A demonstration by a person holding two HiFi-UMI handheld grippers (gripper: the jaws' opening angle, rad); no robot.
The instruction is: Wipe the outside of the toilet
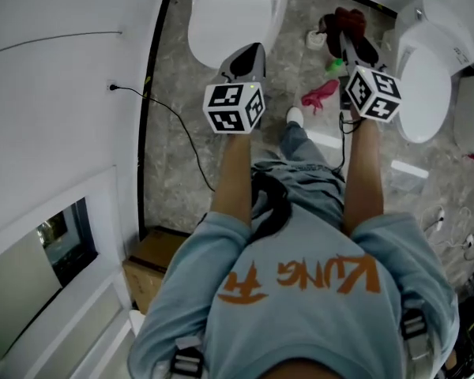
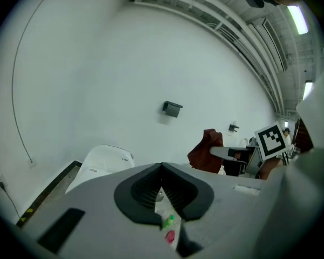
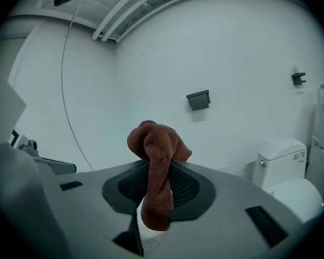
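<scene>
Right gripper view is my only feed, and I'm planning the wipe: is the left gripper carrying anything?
Observer: No. The left gripper is empty, its jaws closed to a narrow slit.
Operator: My brown terry cloth is clamped. Besides the white ceramic toilet at my right, is there another?
Observer: Yes, a second white toilet stands ahead of the left gripper.
Operator: Anything lying between them?
Observer: A crumpled pink rag lies on the grey stone floor.
</scene>
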